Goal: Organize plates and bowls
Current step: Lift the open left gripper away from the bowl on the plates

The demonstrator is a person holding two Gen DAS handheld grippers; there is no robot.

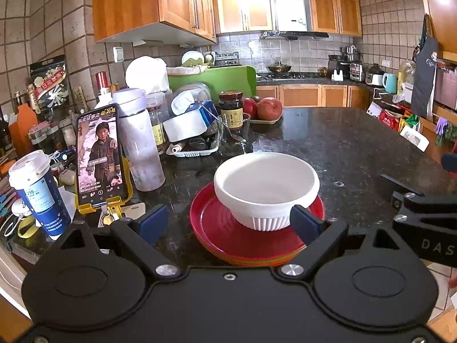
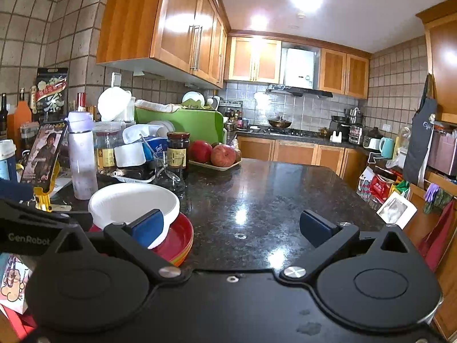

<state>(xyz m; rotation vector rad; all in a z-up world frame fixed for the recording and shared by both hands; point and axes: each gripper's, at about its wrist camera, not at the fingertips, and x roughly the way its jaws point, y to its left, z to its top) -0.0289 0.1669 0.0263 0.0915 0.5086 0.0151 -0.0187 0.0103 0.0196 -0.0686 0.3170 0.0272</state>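
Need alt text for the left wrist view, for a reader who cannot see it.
A white bowl sits on a stack of red plates on a dark granite counter, framed by the open left gripper, whose blue pads touch nothing. To the left stand a phone, a paper cup and a bottle; apples lie behind.

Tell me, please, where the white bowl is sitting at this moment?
The white bowl sits on the stack of red plates at the near edge of the dark counter, centre in the left wrist view, right of the phone.
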